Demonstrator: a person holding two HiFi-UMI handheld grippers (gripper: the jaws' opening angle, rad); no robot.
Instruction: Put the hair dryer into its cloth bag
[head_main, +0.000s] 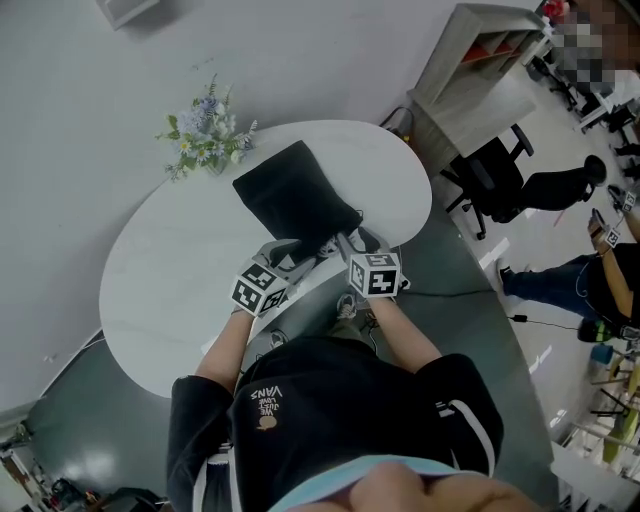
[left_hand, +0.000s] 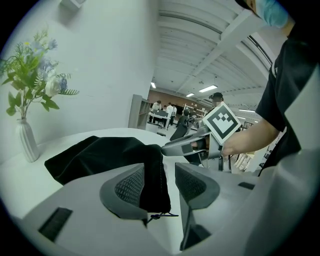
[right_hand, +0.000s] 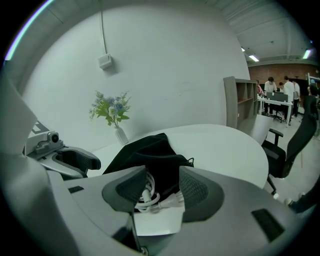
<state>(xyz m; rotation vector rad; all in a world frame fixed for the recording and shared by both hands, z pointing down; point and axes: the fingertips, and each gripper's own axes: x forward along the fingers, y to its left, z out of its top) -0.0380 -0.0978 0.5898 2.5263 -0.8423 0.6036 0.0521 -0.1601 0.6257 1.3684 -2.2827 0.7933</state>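
Jaws stand released on my left gripper and right gripper. Mid-frame on the tabletop lies the cloth bag, dryer seemingly inside, white cord spilling out; I should tuck that in before cinching.

**Dryer out of sight in the bag**

The black cloth bag hides the hair dryer's body. Only its white cord and plug show at the bag's mouth, at 6 o'clock in the right gripper view. In the head view the left gripper and right gripper cover that mouth. The people at 3 o'clock are too small to tell apart. The flowers are cut off at 9 o'clock in the left gripper view.
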